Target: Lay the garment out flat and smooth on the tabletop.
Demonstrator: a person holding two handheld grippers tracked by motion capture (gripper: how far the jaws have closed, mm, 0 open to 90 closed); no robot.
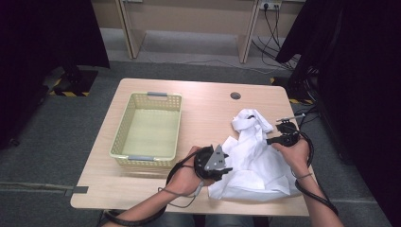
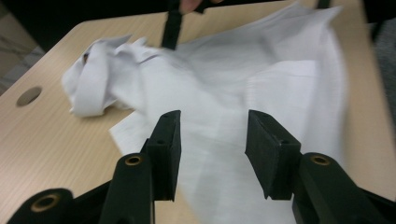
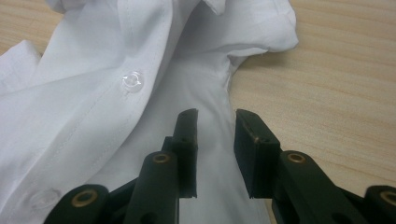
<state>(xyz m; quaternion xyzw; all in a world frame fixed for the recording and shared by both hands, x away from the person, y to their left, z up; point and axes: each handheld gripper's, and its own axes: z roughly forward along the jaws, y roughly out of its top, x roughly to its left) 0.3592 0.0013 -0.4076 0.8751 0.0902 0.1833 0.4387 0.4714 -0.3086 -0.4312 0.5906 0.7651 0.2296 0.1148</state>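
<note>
A crumpled white cotton button-up shirt (image 1: 255, 156) lies at the lower right of the high view on the pale wooden table (image 1: 203, 109). The left gripper (image 2: 212, 140) stands parted over it (nothing clamped); the right gripper (image 3: 215, 140) gapes narrowly above the cloth.

The crumpled cotton shirt (image 1: 257, 163) is plain white, with no print or stripe, and just beyond the right gripper's (image 3: 215, 154) matte black fingers (image 3: 187, 140) its round plastic buttons (image 3: 132, 81) are clear and glassy. The left gripper (image 2: 212, 149) is the same flat black, with brass-coloured rivets near the base of its fingers and a pale grey three-cornered plate on top. The perforated plastic basket (image 1: 124, 127), well off to the side of the left fingers, is pale yellow with grey handles. The wooden table (image 1: 203, 106) is light beige with a fine grain.
</note>
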